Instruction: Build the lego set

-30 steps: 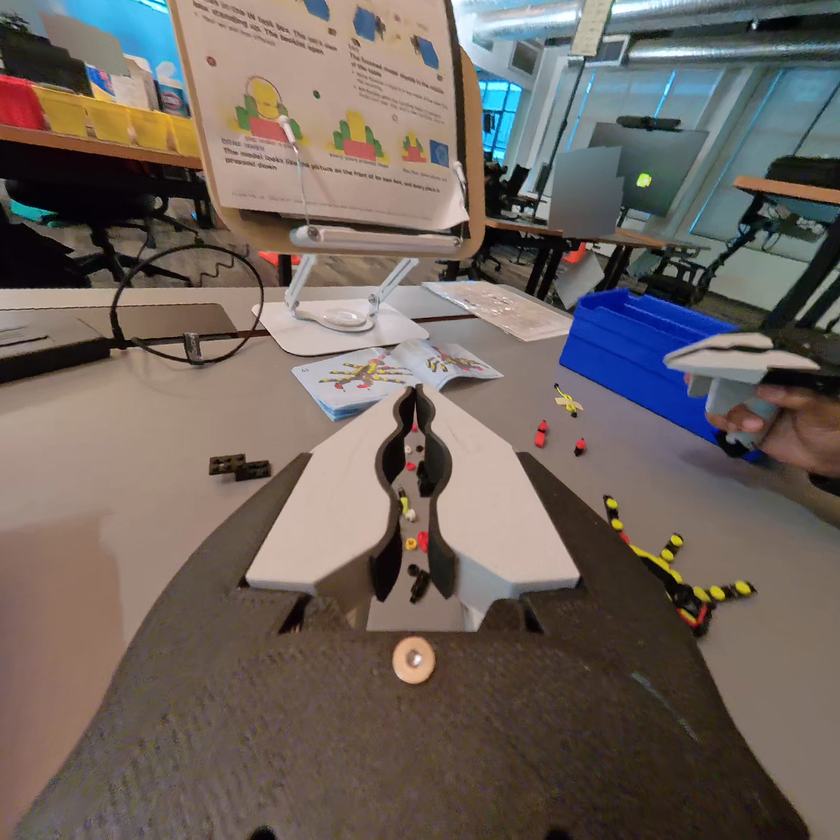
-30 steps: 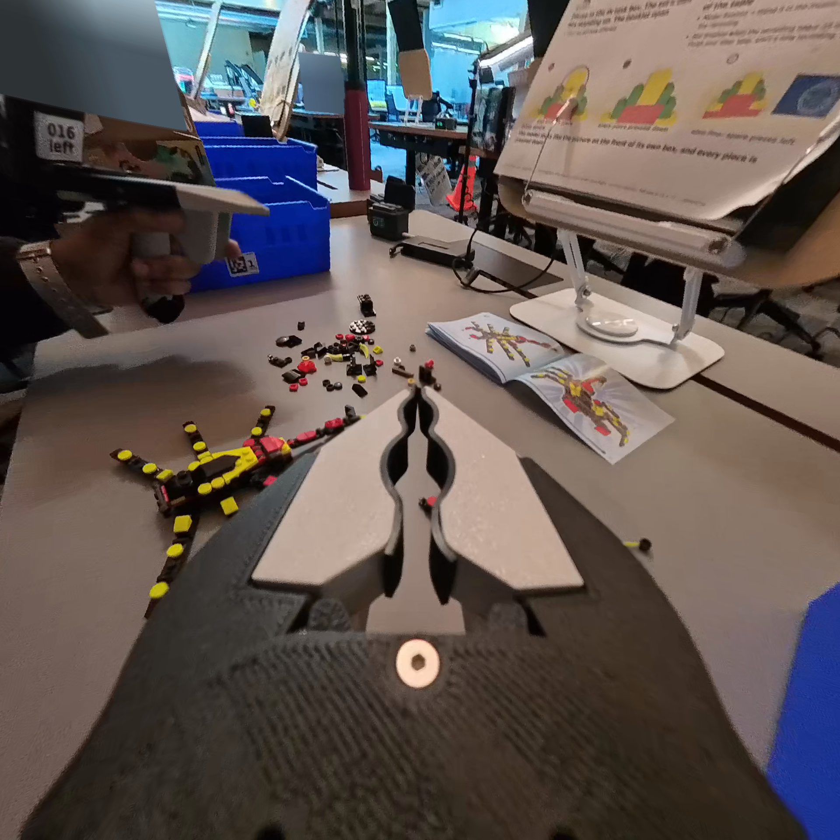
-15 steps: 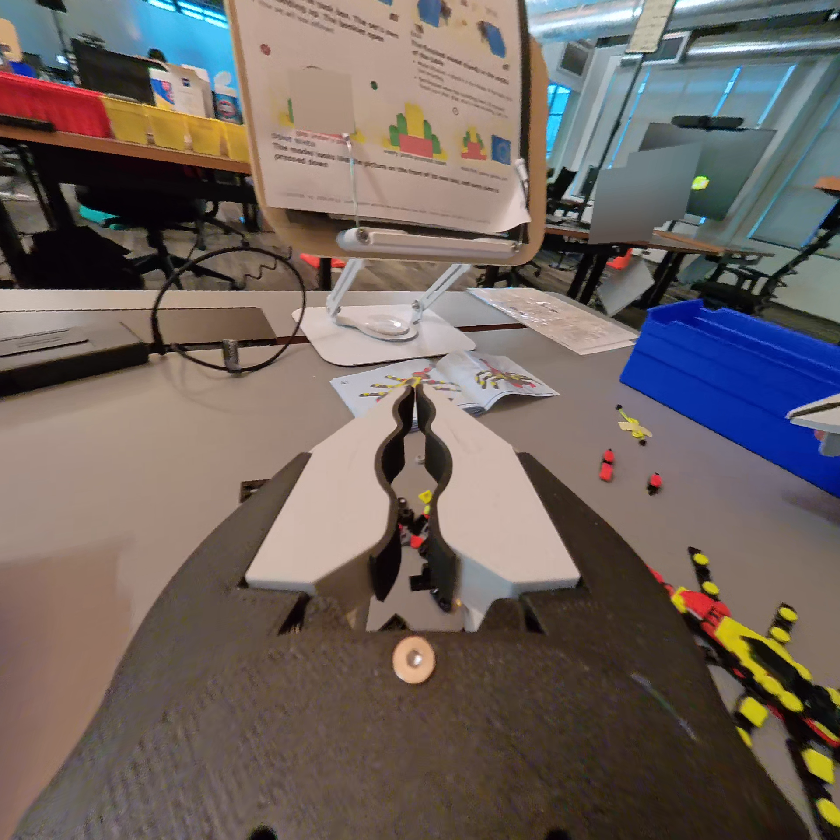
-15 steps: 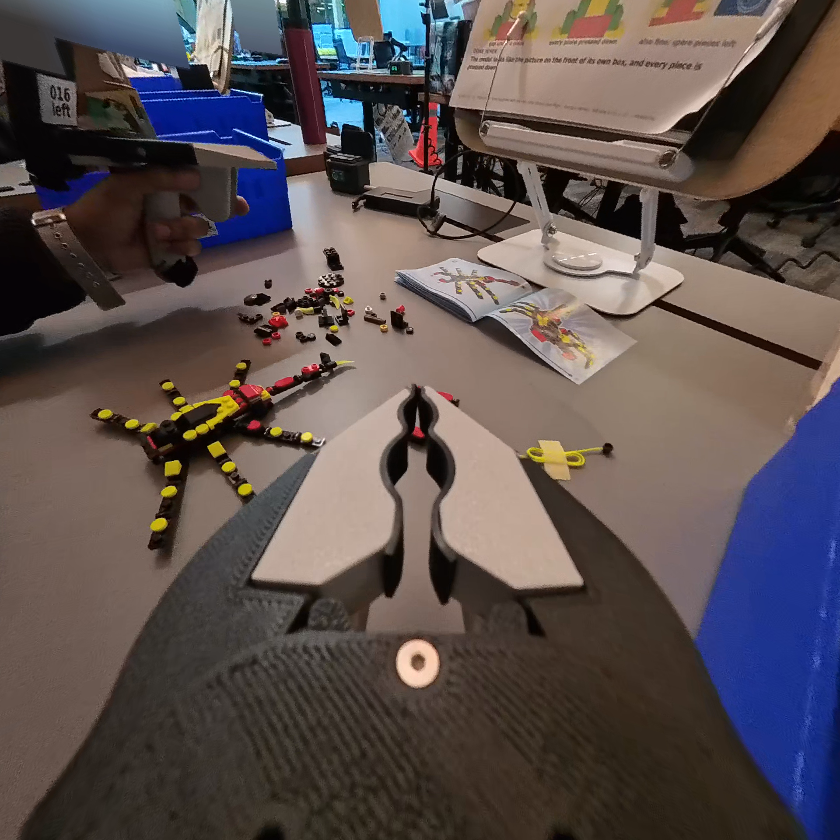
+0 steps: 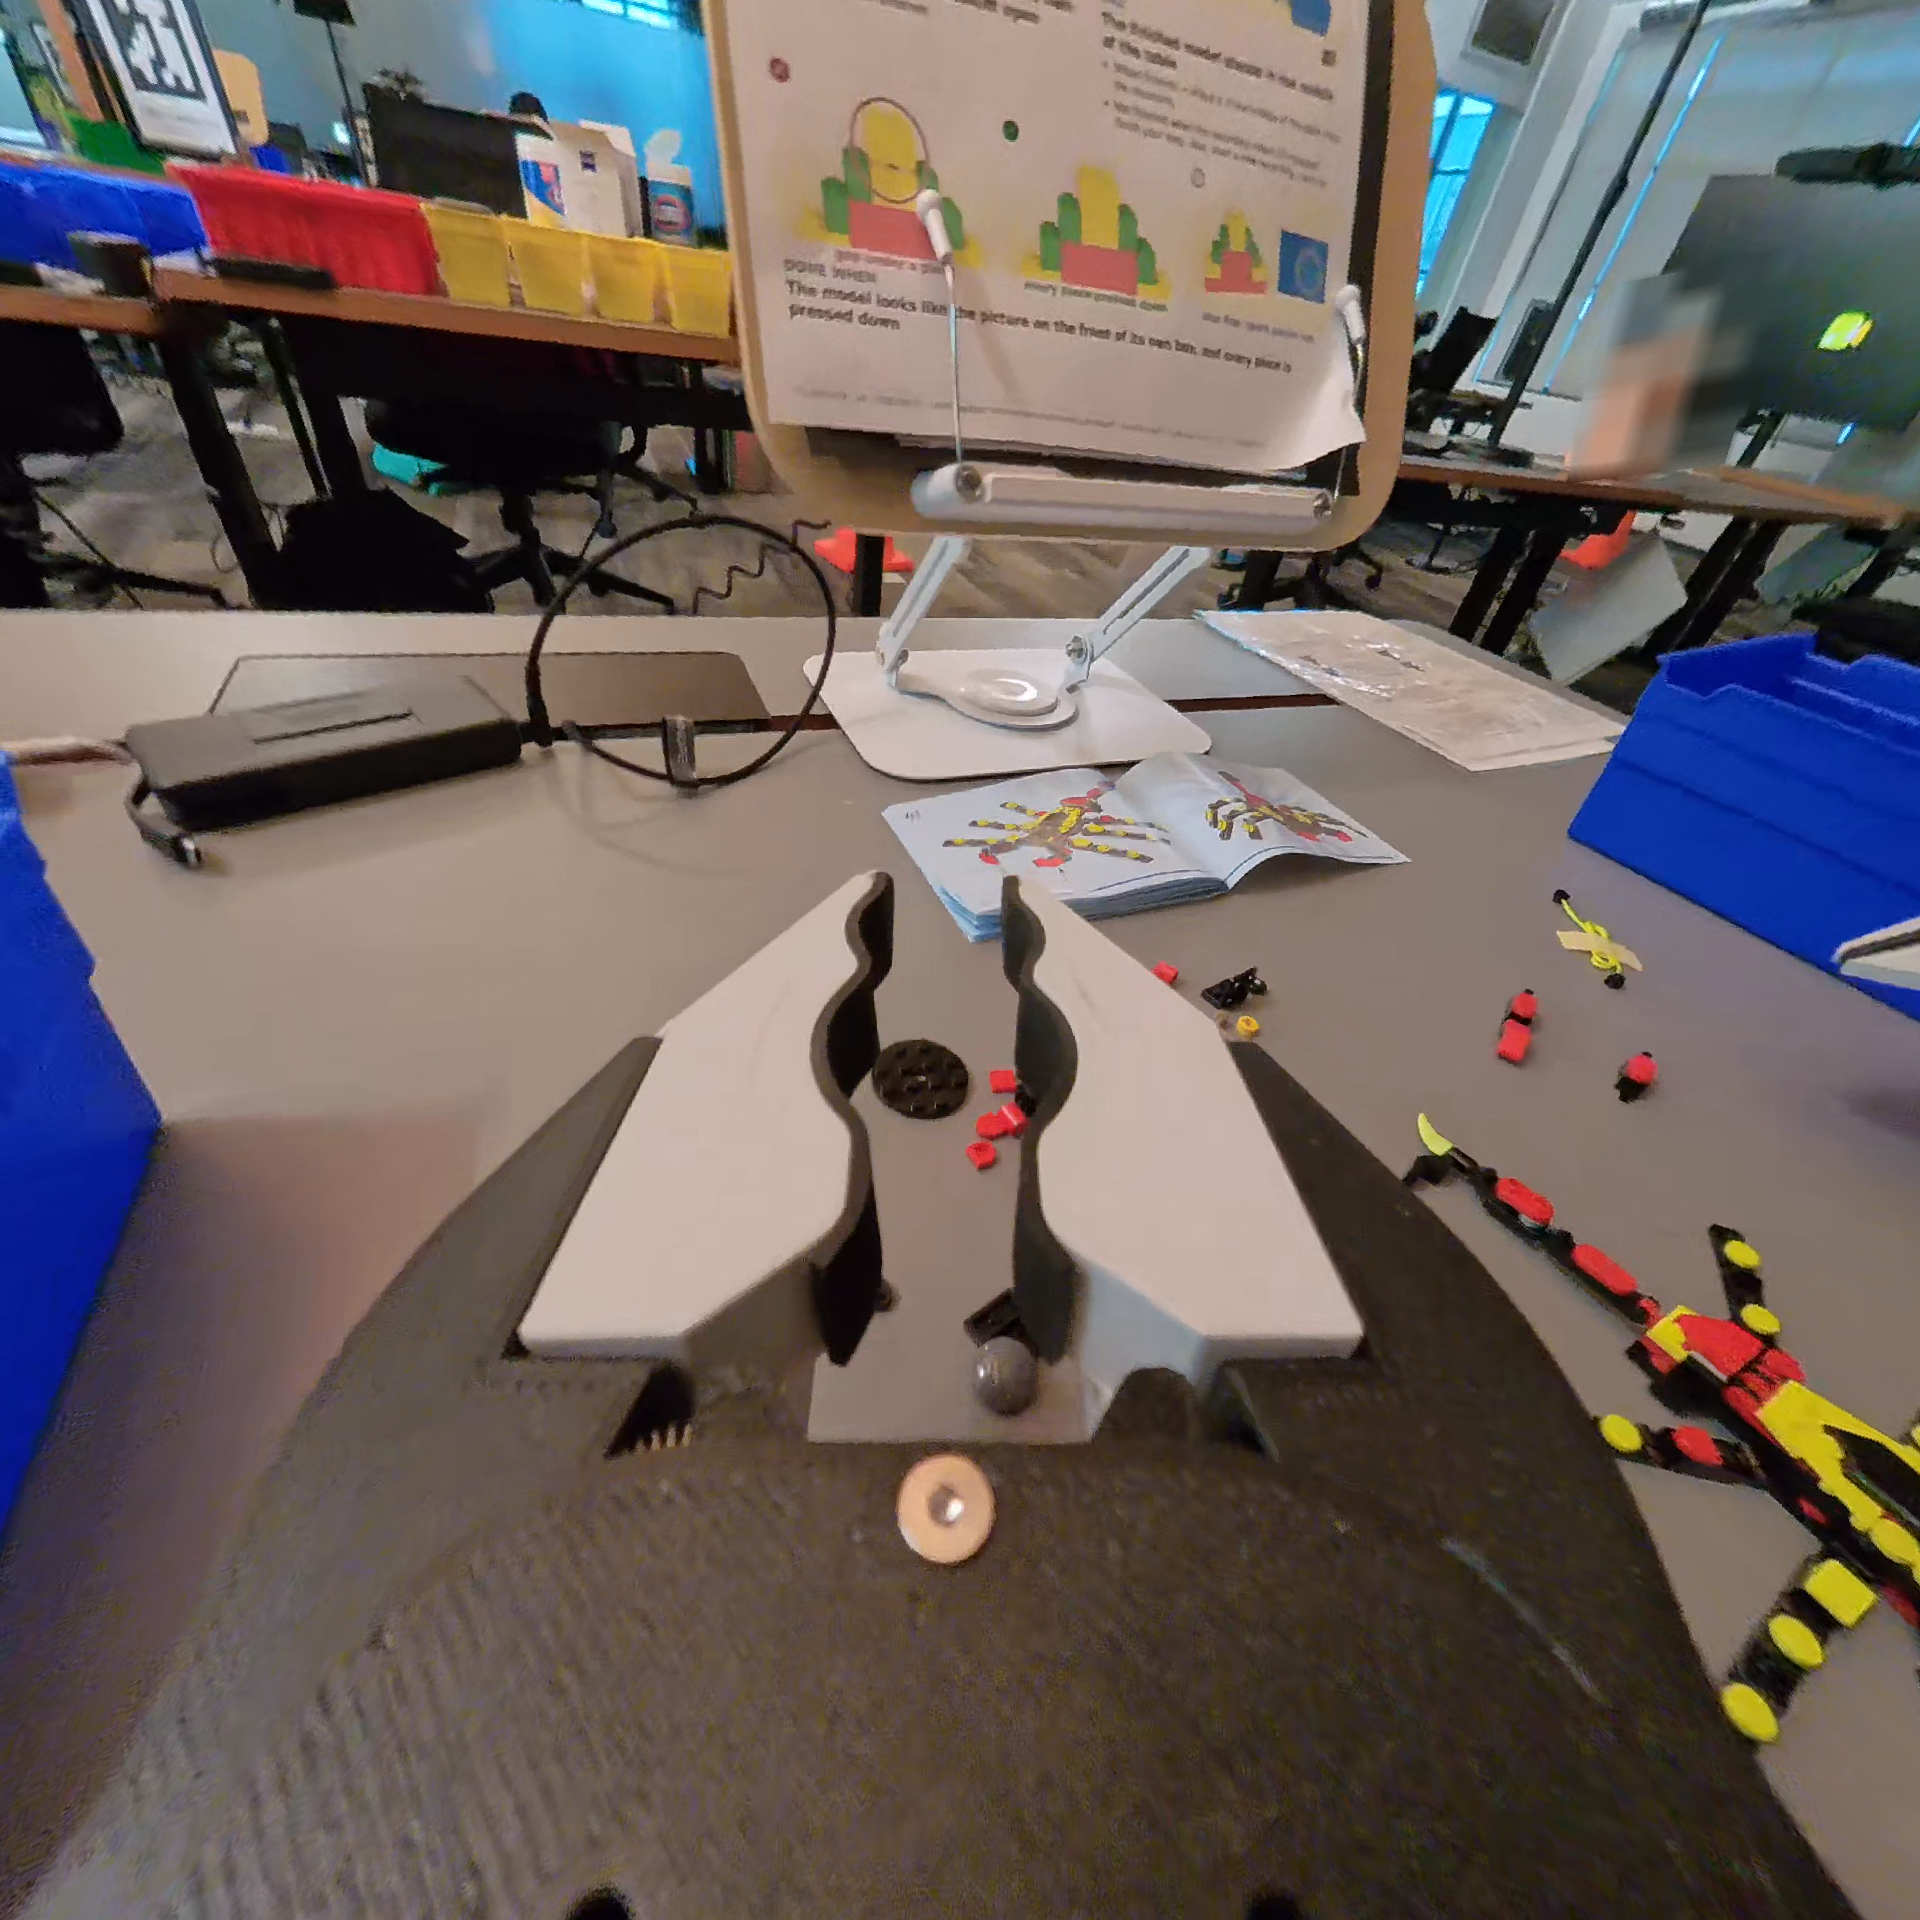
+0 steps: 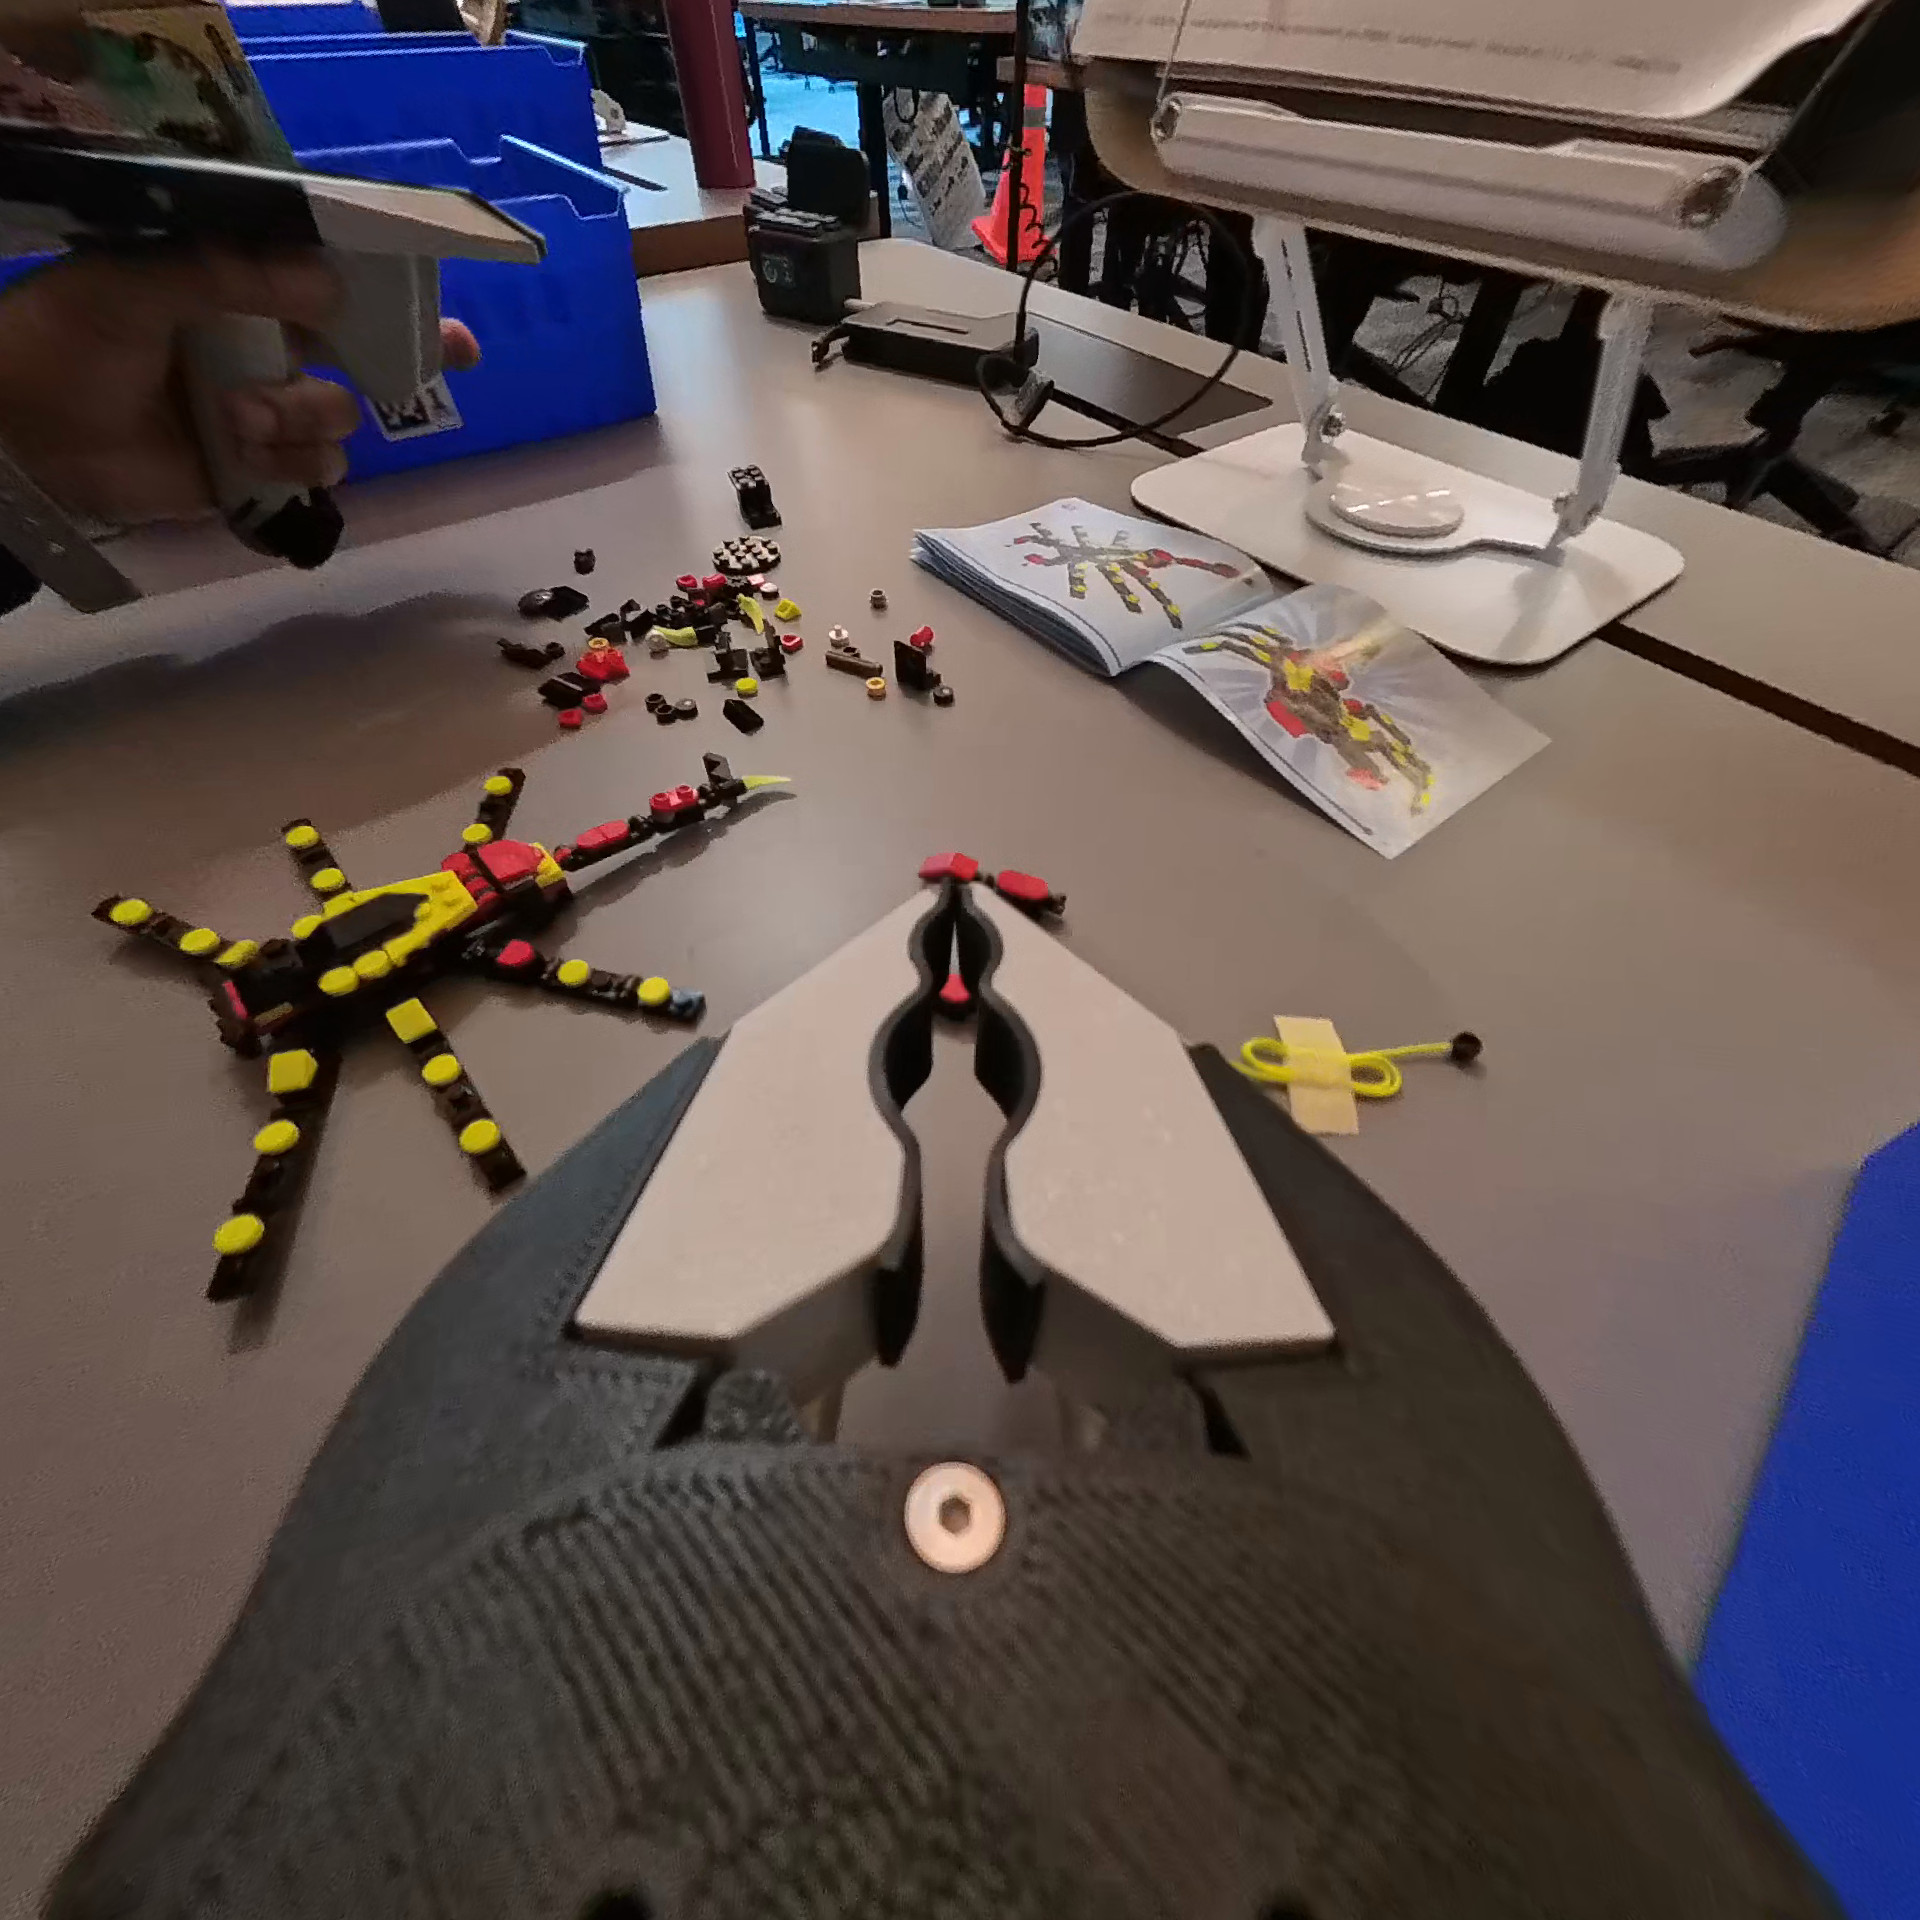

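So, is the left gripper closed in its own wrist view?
No, the left gripper is open: its jaws stand apart, and the round black plate shows between them.

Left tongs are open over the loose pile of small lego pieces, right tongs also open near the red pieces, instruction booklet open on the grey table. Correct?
One error: the right tongs are shut, tips together by the small red lego pieces, as the right wrist view shows. The left tongs are open over the loose pile of small lego pieces, and the pale blue instruction booklet lies open on the grey table.
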A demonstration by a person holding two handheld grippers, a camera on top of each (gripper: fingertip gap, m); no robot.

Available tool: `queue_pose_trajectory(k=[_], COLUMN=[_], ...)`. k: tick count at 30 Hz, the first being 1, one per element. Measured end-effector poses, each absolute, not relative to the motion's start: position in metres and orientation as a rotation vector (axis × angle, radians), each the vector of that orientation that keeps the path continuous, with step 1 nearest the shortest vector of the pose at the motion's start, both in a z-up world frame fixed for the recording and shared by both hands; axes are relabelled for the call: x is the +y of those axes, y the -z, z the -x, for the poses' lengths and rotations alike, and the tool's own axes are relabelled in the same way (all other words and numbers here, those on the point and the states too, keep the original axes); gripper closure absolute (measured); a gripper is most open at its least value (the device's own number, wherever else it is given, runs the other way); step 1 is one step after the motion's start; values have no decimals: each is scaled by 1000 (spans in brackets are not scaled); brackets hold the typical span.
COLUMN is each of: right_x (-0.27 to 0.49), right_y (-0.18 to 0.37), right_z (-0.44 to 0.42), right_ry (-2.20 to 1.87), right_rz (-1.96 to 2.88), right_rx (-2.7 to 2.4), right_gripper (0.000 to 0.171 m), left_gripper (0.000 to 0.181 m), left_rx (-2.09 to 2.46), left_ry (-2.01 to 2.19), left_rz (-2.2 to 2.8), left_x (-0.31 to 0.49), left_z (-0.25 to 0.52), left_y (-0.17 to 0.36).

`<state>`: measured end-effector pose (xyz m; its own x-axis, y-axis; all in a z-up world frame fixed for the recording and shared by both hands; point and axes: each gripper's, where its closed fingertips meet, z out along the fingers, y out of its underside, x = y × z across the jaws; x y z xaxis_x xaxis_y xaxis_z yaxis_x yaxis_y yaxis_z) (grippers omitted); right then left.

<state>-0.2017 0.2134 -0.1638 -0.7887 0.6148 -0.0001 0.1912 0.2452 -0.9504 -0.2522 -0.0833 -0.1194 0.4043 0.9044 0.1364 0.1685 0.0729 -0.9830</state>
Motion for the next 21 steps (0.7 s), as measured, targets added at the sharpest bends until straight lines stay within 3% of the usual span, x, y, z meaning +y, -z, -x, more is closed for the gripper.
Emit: queue_pose_trajectory(k=[11, 21], right_x=[173, 159], right_y=[149, 149], right_z=[220, 218], right_ry=[-1746, -1769], right_rz=[687, 668], right_rx=[-2169, -2200], right_gripper=[171, 171], left_gripper=[153, 163], left_rx=[-1161, -1162], left_ry=[-796, -673], left_rz=[1470, 1531], left_x=[-123, -114], left_z=[223, 214], left_y=[144, 160])
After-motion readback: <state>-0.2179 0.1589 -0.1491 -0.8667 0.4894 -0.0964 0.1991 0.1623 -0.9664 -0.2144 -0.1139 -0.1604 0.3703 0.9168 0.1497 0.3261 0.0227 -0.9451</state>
